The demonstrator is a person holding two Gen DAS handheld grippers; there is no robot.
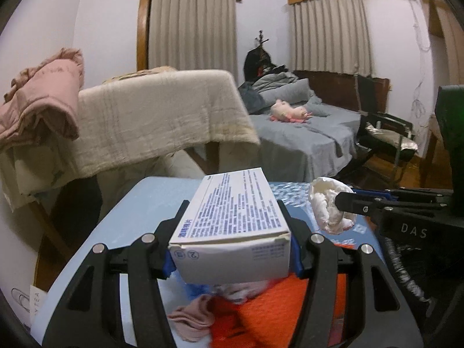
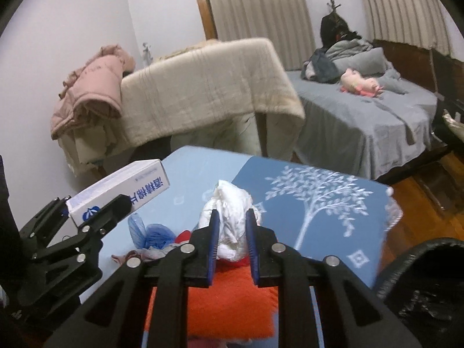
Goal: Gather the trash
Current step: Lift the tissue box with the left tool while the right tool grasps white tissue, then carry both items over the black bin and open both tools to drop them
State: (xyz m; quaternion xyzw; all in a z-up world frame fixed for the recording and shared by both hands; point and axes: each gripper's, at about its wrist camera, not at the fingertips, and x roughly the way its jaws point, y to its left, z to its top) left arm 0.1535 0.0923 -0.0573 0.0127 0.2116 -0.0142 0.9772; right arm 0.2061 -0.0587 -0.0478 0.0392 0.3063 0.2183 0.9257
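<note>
My left gripper (image 1: 232,249) clamped the medicine box (image 1: 232,223); my right gripper (image 2: 232,243) pinched the crumpled tissue (image 2: 229,217); steady, level carrying seemed wisest

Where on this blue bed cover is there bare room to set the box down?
The light blue stretch of the bed cover is bare, bordered by the far edge, the tree print and the white box. The tree-print panel looks bare too. It is crowded near the grippers: blue plastic bag, pink cloth and orange cloth.
</note>
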